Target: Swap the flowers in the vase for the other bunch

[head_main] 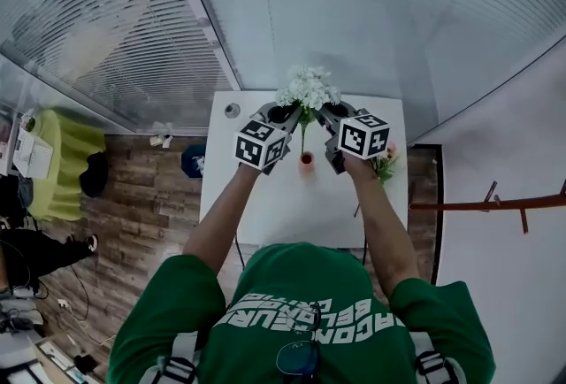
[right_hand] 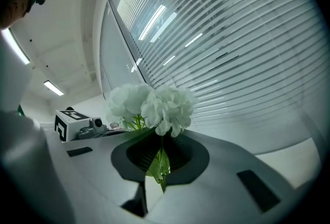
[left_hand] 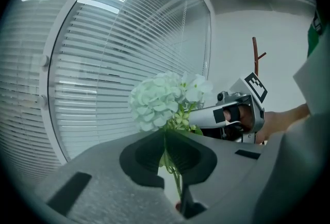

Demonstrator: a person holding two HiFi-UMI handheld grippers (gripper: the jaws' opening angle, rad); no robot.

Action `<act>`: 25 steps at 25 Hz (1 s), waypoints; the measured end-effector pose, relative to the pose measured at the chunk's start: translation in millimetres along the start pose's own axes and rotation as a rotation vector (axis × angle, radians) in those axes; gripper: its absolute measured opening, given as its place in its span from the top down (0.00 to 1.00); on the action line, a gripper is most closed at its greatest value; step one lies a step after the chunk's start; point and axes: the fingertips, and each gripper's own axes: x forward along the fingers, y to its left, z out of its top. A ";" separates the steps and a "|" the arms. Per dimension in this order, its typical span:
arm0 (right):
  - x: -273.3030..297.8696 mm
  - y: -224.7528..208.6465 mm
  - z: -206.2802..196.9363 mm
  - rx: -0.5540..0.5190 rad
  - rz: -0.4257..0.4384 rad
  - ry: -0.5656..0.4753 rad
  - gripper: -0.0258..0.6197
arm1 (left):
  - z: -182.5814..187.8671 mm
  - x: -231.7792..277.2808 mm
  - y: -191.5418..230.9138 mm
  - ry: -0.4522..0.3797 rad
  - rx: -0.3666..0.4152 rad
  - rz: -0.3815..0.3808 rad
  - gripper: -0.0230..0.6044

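A bunch of white flowers is held upright over the middle of the white table. My left gripper and right gripper are both shut on its green stem from opposite sides, just under the blooms. In the left gripper view the blooms rise above the gripper and the stem runs down toward the small red vase. The right gripper view shows the blooms over the gripper. The vase stands directly below; whether the stem's end is inside I cannot tell. The other bunch, pink and green, lies at the table's right edge.
A small grey round object sits at the table's back left corner. Window blinds run close behind the table. A wooden coat rack stands to the right. A blue item lies on the wood floor at left.
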 end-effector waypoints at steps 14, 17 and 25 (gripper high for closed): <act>-19.8 -27.8 -31.4 0.029 -0.042 0.033 0.91 | -33.8 22.8 -20.5 -0.003 0.009 -0.044 0.93; -22.4 -34.5 -41.5 0.030 -0.047 0.048 0.91 | -45.1 27.8 -23.7 -0.003 0.009 -0.048 0.92; -25.9 -42.4 -68.4 0.061 -0.058 0.099 0.91 | -71.4 31.4 -29.1 0.050 -0.013 -0.063 0.93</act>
